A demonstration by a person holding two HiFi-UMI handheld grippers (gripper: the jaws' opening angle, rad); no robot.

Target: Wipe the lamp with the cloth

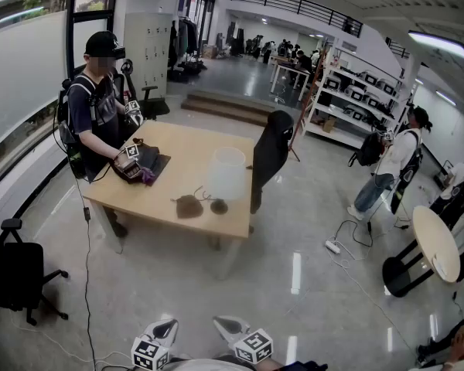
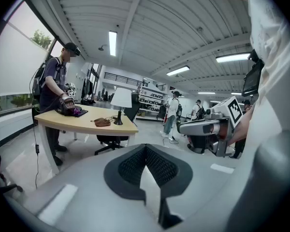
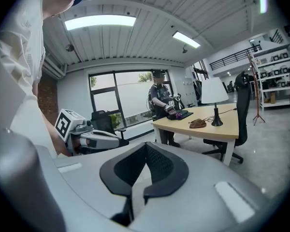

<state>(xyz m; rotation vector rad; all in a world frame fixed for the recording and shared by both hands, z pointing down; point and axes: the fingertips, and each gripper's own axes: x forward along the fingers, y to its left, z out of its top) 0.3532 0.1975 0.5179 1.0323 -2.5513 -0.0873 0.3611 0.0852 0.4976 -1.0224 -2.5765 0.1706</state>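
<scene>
The lamp (image 1: 228,175), with a white shade and a dark base, stands on a wooden table (image 1: 178,149) several steps away from me. A brown cloth (image 1: 189,205) lies just left of its base. Both grippers are far from them, low at the head view's bottom edge: left gripper (image 1: 164,332), right gripper (image 1: 229,328). In the left gripper view the lamp (image 2: 121,100) and cloth (image 2: 102,122) are small and distant beyond my left gripper (image 2: 146,170), jaws shut and empty. The right gripper (image 3: 137,175) is shut and empty too, with lamp (image 3: 214,93) and cloth (image 3: 198,123) far off.
Another person (image 1: 97,107) stands at the table's far left, handling dark items with grippers. A black chair (image 1: 269,151) draped with a jacket stands at the table's right. An office chair (image 1: 15,273) stands left, a round white table (image 1: 437,242) right, a power strip (image 1: 332,246) on the floor.
</scene>
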